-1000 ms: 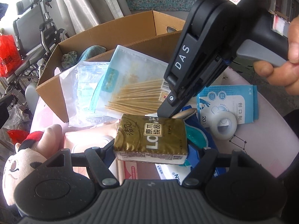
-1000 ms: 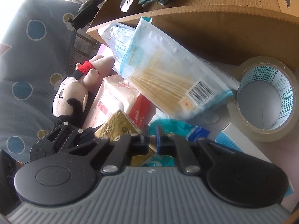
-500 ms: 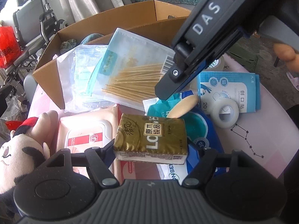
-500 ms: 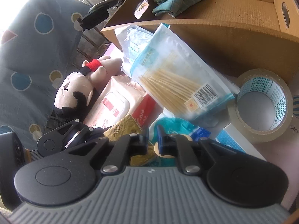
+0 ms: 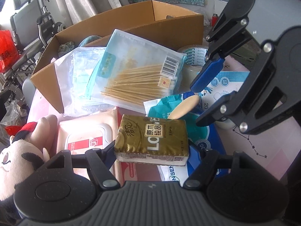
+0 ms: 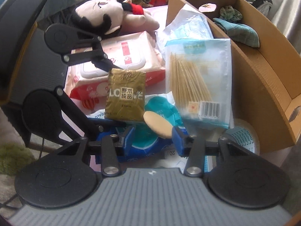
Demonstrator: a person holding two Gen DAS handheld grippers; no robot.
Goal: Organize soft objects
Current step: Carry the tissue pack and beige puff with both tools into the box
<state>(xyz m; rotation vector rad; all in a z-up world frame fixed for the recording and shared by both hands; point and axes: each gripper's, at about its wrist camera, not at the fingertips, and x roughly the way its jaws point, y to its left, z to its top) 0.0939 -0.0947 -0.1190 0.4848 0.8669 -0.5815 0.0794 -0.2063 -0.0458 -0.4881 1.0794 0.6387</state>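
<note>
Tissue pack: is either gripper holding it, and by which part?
The left gripper holds the tissue pack by its two short ends. The right gripper, jaws just opening, holds nothing.

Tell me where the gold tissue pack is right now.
The gold foil-wrapped tissue pack sits clamped in the left tongs, low centre in the left wrist view, raised above the pink wet-wipes pack and just in front of the teal wipes pouch.

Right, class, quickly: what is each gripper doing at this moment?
Left gripper: shut on the gold foil-wrapped tissue pack.
Right gripper: open, jaws just been opening; the tan oval pad lies between them, not pressed.
</note>
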